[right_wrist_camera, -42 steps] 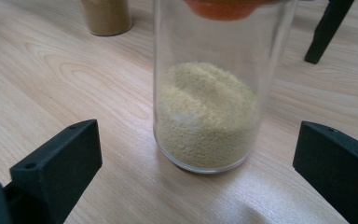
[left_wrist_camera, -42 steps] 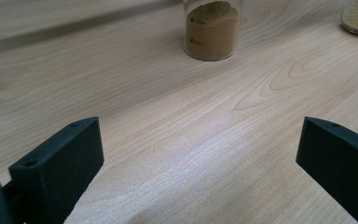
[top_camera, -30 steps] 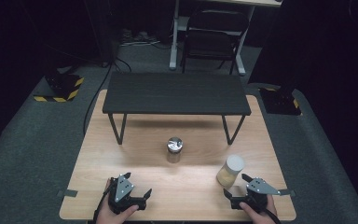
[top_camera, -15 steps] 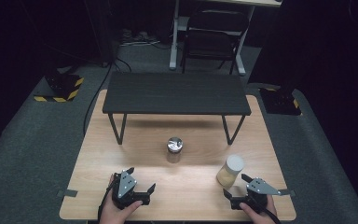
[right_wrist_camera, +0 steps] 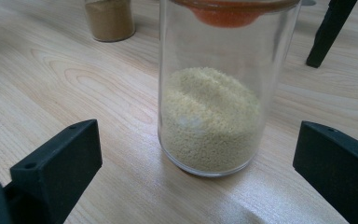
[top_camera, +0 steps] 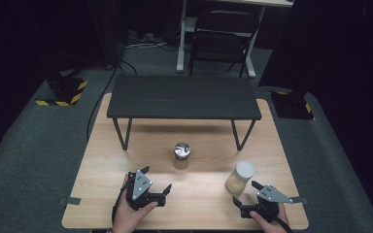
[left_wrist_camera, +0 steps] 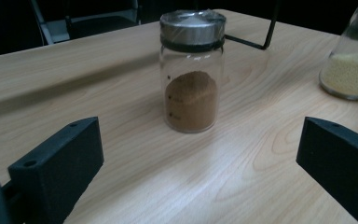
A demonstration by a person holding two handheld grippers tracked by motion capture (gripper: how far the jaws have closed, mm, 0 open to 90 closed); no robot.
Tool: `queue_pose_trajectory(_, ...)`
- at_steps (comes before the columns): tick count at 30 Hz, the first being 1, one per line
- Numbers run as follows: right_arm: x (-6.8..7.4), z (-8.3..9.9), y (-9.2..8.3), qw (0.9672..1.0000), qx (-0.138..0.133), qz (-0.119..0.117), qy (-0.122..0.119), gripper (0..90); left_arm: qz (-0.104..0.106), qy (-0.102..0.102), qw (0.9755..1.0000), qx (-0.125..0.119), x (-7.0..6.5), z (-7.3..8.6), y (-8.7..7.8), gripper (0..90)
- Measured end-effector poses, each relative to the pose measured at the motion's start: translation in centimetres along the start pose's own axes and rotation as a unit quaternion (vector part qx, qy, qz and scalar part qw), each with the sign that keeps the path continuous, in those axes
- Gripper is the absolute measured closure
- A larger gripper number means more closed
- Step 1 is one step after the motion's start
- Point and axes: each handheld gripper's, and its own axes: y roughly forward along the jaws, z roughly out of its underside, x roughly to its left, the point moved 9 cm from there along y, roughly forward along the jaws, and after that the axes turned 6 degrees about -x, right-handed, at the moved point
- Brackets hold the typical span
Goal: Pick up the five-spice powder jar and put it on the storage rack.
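1. The jar of brown powder (top_camera: 181, 155) stands upright near the middle of the wooden table (top_camera: 102, 160), in front of the small black bench (top_camera: 182, 97). It is a clear glass jar with a silver metal lid. In the left gripper view the jar of brown powder (left_wrist_camera: 192, 70) is less than half full, and it stands ahead of the jaws, not between them.
2. The jar of yellow grains (top_camera: 240, 178) stands upright toward the right edge of the table, closer to the near edge than the brown one. It has a white lid. The two jars are apart and do not touch.
3. The right gripper (top_camera: 251, 194) is just beside the jar of yellow grains, on its near side, close to the near right corner of the table. Its jaws are spread wide. In the right gripper view the jar of yellow grains (right_wrist_camera: 216, 93) stands between the lines of the two jaw tips but a little ahead of them, and neither jaw touches the glass.
4. The left gripper (top_camera: 154, 179) is near the near edge of the table, left of the middle, and it points toward the jar of brown powder. Its jaws are also spread wide and hold nothing.
5. The black bench stands on the far half of the table on thin metal legs.
6. Around the table there is dark grey carpet (top_camera: 43, 145), and a black chair (top_camera: 218, 43) stands behind the far edge.
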Motion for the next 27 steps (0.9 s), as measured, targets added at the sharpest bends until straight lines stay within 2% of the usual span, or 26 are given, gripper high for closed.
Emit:
queue_pose_trajectory(9, 0.0, 0.0, 0.0, 1.0000, -0.001, 0.000, 0.001, 0.8, 0.009, -0.005, 0.9999, -0.011, -0.3, -0.5, 2.6, 0.9)
queue_pose_trajectory(14, 0.0, 0.0, 0.0, 1.0000, -0.001, -0.002, -0.002, 0.8, 0.005, -0.009, 0.9999, -0.013, -0.2, -0.9, 4.1, 1.0)
queue_pose_trajectory(20, -0.1, 0.0, 0.0, 1.0000, -0.003, -0.004, 0.001, 0.9, 0.005, -0.014, 0.9998, -0.015, 0.0, -1.3, 6.8, 2.4)
queue_pose_trajectory(21, -0.1, 0.0, 0.0, 1.0000, -0.003, -0.004, 0.001, 0.9, 0.005, -0.014, 0.9998, -0.015, 0.0, -1.3, 6.8, 2.6)
queue_pose_trajectory(24, -0.1, 0.1, 0.0, 1.0000, -0.004, -0.004, 0.002, 0.8, 0.000, -0.025, 0.9996, -0.015, 0.1, -1.3, 8.2, 4.1)
queue_pose_trajectory(27, -0.1, 0.1, 0.0, 1.0000, -0.004, -0.005, 0.001, 0.8, -0.005, -0.027, 0.9995, -0.014, 0.0, -1.1, 8.8, 4.9)
